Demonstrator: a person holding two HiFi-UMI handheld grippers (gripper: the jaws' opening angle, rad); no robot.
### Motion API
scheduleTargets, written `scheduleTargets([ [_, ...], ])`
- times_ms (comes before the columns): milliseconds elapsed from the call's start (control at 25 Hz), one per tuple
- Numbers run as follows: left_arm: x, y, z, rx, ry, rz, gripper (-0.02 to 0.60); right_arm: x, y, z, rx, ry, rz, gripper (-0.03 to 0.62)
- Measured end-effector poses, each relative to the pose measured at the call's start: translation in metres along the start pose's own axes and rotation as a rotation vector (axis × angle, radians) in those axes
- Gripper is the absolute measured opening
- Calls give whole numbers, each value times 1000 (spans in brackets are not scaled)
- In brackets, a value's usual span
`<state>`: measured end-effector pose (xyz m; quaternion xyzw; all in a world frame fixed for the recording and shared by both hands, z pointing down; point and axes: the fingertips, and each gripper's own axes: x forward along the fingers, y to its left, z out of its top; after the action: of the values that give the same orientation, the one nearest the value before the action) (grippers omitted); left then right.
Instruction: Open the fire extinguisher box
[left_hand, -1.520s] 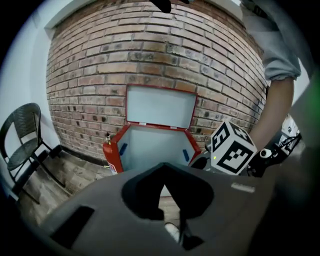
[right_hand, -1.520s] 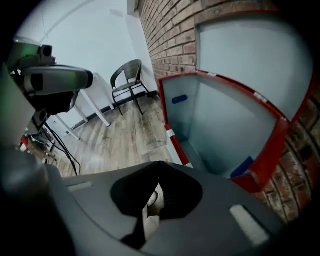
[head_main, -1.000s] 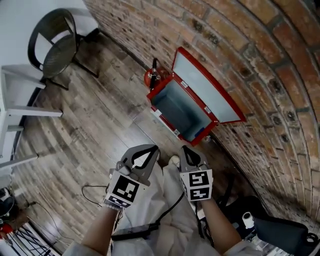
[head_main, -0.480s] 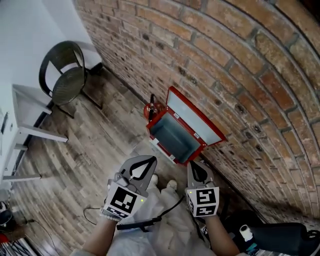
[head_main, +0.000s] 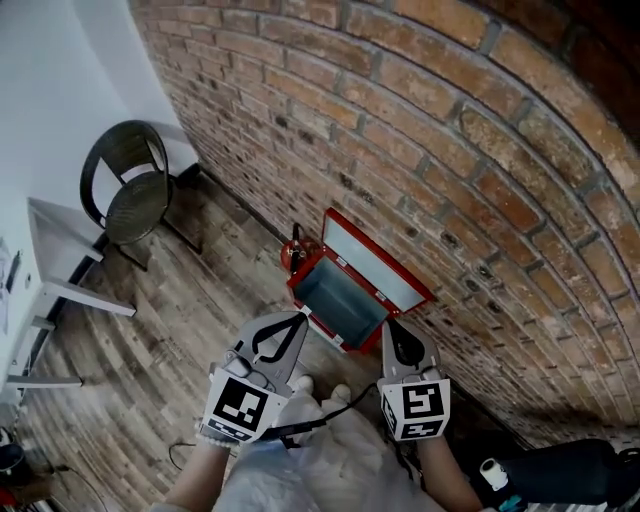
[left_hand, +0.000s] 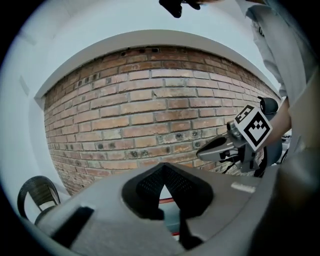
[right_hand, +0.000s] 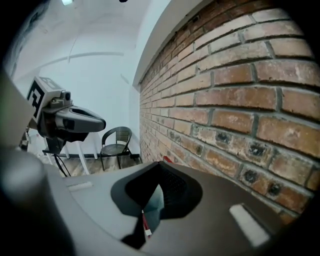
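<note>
Found, against the rough red-brick wall (head_main: 480, 130) and on the wood-plank floor (head_main: 180, 300), the red metal fire extinguisher box (head_main: 340, 298), lid raised, leaning on the bricks. Judged that lid liable to drop shut if knocked, propped by lean alone. Held left tongs (head_main: 296, 320) and right tongs (head_main: 397, 335) pinched closed, empty, clear of it.

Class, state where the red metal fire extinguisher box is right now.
Head view, centre: the red metal fire extinguisher box stands open on the wooden floor against the brick wall, a red extinguisher just left of it.
</note>
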<state>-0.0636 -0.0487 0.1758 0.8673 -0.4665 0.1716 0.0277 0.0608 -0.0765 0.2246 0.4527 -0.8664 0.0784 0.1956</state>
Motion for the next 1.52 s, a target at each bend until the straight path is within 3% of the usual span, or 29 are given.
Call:
scheduleTargets([
  [480,-10,9,55,63,-85,52,0,-33,-11,72,-113,-158,-45,9],
  [760,-12,6,65,64,-101,49,-2,-46,-26,83,-51,-180,-72,9],
  [960,-11,3,69,95,-109,43,-2,-50,-26,89,-68,-193,-75,9],
  [1520,-8,3,61,78,-94,44,0,-45,-25,80,-101,-162,-73,9],
])
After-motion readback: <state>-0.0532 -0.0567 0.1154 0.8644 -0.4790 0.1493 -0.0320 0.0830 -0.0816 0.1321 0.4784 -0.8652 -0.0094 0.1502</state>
